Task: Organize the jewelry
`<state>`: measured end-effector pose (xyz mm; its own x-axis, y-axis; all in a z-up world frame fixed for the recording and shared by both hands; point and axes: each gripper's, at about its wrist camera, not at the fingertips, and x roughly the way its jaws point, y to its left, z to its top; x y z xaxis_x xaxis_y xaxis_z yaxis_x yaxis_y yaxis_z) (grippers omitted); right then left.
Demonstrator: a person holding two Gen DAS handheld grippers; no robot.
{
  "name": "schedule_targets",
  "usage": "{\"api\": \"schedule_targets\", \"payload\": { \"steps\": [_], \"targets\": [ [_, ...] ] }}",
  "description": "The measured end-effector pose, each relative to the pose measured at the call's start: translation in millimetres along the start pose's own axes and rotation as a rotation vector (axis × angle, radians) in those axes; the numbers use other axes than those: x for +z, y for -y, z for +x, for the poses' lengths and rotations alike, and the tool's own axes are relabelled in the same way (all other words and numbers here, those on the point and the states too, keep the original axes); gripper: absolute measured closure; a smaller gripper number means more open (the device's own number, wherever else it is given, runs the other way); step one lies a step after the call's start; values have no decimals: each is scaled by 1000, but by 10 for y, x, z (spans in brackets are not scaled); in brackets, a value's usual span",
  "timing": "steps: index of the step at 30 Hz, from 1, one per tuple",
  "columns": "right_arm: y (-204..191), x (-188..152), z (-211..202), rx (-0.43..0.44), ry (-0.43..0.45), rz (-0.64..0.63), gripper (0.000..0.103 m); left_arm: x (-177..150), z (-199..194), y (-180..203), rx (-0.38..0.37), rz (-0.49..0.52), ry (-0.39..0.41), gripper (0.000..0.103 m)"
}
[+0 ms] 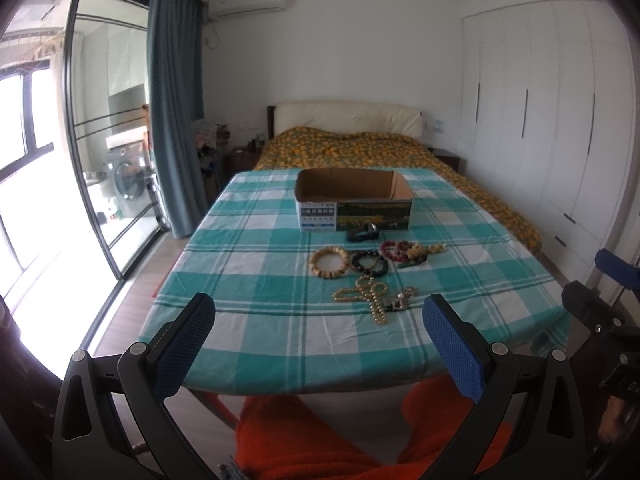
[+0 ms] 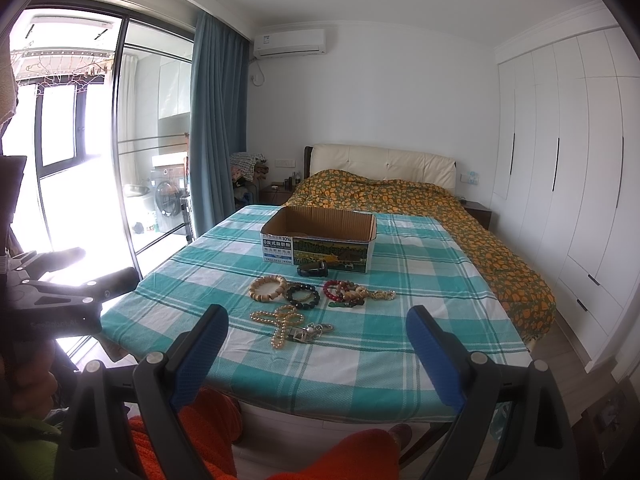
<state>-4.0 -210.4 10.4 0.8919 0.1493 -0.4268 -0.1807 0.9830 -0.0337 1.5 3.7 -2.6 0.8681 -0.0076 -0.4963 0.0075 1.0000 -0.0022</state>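
Jewelry lies on a teal checked tablecloth [image 1: 248, 280]. A tan wooden bead bracelet [image 1: 330, 264], a black bead bracelet [image 1: 370, 263], a red bead bracelet with a gold charm cluster [image 1: 408, 253], a pearl necklace [image 1: 366, 294] with a metal clasp piece [image 1: 400, 300] and a dark watch [image 1: 363, 233] sit before an open cardboard box [image 1: 352, 200]. The same pieces show in the right wrist view: bracelet [image 2: 267, 288], necklace [image 2: 280, 322], box [image 2: 320, 240]. My left gripper [image 1: 319, 316] and right gripper [image 2: 317, 334] are open, empty, held over the table's near edge.
A bed with an orange-patterned cover [image 1: 360, 148] stands behind the table. White wardrobes [image 1: 552, 120] line the right wall. A glass sliding door [image 1: 100, 140] and blue curtain [image 1: 176, 100] are at the left. Orange-clad knees [image 1: 320, 432] are below the table edge.
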Motion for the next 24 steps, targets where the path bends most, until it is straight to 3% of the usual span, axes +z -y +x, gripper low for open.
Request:
{"api": "schedule_targets", "payload": {
  "steps": [24],
  "targets": [
    [76,18,68,-22,8,36,10,76,125,-136,29,-26,-9,0]
  ]
}}
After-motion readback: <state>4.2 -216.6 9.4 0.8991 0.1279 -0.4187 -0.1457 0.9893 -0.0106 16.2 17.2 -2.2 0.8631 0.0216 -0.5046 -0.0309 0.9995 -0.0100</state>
